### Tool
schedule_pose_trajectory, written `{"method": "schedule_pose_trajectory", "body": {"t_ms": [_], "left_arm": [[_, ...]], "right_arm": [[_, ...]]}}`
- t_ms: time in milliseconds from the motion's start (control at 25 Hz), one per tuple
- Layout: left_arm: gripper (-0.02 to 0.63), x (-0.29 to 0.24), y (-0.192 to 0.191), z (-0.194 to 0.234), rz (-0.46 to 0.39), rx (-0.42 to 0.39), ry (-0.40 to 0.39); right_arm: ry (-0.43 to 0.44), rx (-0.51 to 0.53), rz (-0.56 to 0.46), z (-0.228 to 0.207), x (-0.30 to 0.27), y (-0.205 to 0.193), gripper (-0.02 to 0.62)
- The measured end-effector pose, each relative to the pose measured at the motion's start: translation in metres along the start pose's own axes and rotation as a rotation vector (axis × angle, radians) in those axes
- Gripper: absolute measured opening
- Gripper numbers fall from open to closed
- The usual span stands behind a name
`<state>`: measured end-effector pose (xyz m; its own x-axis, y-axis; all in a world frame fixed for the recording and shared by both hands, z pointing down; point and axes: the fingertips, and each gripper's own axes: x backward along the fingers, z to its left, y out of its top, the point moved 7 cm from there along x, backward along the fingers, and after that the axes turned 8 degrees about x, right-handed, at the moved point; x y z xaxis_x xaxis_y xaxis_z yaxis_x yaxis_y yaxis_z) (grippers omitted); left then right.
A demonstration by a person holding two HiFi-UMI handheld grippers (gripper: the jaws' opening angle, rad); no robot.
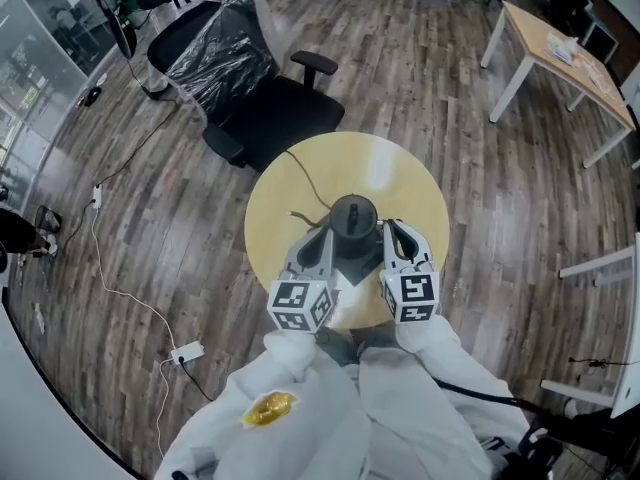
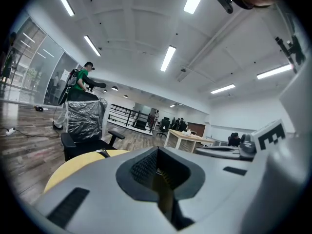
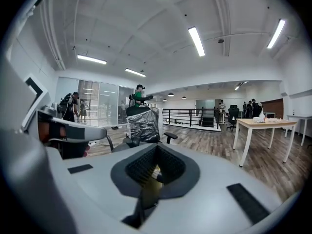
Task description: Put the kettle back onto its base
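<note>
A dark kettle stands in the middle of a round yellow table, seen from above, with a black cord running from it toward the table's far edge. I cannot tell the base apart from the kettle. My left gripper sits close on the kettle's left and my right gripper close on its right. In the left gripper view the left gripper has its jaws together with nothing between them. The right gripper looks the same in its own view.
A black office chair with a plastic-wrapped back stands just beyond the table. A wooden desk is at the far right, and a white table frame at the right edge. A cable and power strip lie on the floor to the left.
</note>
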<state>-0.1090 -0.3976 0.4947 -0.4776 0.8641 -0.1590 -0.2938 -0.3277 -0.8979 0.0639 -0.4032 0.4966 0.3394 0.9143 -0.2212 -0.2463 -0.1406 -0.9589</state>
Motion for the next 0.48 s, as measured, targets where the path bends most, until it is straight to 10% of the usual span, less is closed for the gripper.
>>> {"method": "schedule_pose_trajectory", "body": {"t_ms": [480], "left_arm": [[0.000, 0.105, -0.049, -0.076, -0.011, 0.013, 0.054]], "right_arm": [[0.020, -0.031, -0.046, 0.024, 0.131, -0.014, 0.011]]}}
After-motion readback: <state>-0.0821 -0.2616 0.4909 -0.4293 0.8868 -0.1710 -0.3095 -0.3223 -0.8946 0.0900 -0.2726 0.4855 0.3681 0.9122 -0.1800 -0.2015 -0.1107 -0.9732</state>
